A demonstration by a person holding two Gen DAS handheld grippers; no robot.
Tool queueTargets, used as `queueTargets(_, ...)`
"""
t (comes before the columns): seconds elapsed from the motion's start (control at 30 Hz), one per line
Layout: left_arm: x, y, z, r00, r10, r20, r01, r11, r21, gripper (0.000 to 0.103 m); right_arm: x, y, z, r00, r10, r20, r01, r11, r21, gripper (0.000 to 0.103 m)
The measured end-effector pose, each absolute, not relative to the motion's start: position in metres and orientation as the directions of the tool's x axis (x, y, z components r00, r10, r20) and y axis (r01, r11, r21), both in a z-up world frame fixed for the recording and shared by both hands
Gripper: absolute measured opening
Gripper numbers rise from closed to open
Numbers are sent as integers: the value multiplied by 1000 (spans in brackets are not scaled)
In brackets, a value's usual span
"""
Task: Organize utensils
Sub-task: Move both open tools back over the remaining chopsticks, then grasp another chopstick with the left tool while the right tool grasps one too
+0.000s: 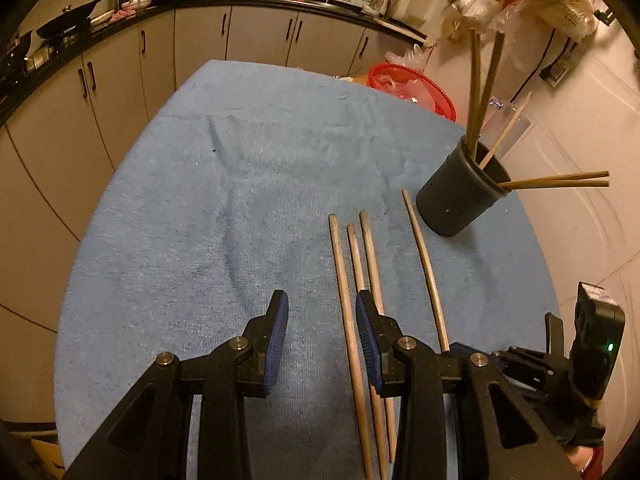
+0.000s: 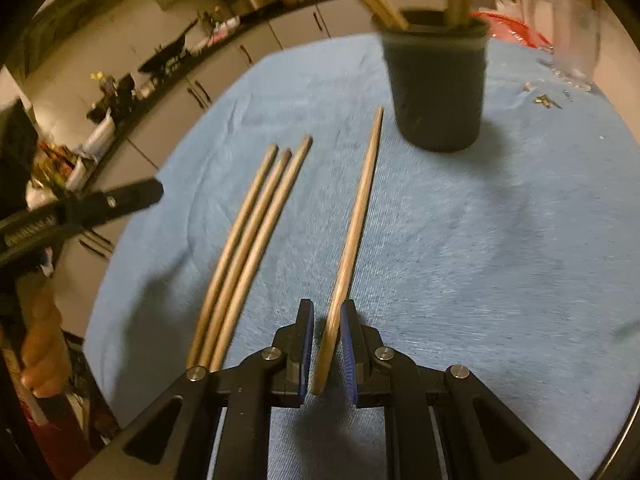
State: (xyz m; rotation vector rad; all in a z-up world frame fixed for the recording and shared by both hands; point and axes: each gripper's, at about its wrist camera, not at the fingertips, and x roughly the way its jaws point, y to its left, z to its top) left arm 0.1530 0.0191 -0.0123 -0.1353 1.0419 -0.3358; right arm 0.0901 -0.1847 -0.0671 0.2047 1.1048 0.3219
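four loose chopsticks lie on the blue towel that covers the tabletop, all in front of the black holder. three of them lie close together, side by side, a little away from the holder. the single chopstick lies apart from them, nearer to the holder, with its thin tip just beside the holder's foot. several chopsticks already stand in the holder and lean on its rim, so i judge that the loose ones must go there too.

the right tool has its jaws narrow, one on each side of the thick end of the single chopstick. a small gap still shows beside each pad, so i think it is placed for a grasp and does not pinch yet. the thick end is easier to take from the soft towel.

the left tool is partly open and empty. its right finger hangs over the group of three, probably to take one of them.
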Motion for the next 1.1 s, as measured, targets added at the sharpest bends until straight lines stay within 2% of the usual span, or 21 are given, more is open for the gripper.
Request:
queueTargets(0.2,167,14,-29,419,-338,-843,198,940,-279,36,69,-177,-64,366,274,-889,-216,954,205,12)
queueTargets(0.33,179,3,-40,390,-349,-852,216,934,-284,36,30,-190,-57,275,281,-919,-278,939,204,13)
queueTargets(0.43,197,-8,-53,357,-349,-867,208,934,-290,35,24,-212,-40,323,317,-891,-236,939,249,13)
queueTargets(0.5,211,-18,-60,344,-324,-881,201,942,-268,32,33,-223,-30,382,305,-872,-203,949,243,13)
queueTargets(0.53,216,-22,-64,340,-303,-890,192,949,-250,24,37,-224,-27,395,307,-866,-189,949,250,13)
queueTargets(0.6,227,-29,-64,352,-287,-891,198,953,-229,21,52,-228,-23,424,337,-841,-158,942,297,13)
queueTargets(0.7,238,-32,-66,357,-258,-898,179,962,-205,9,79,-224,-21,461,343,-819,-138,939,316,13)
queueTargets(0.93,226,-16,-66,364,-273,-891,183,958,-219,8,139,-174,-39,462,280,-842,-136,960,244,14)
queueTargets(1.1,223,-3,-67,354,-297,-887,184,952,-245,8,173,-155,-52,443,180,-878,-103,983,149,14)
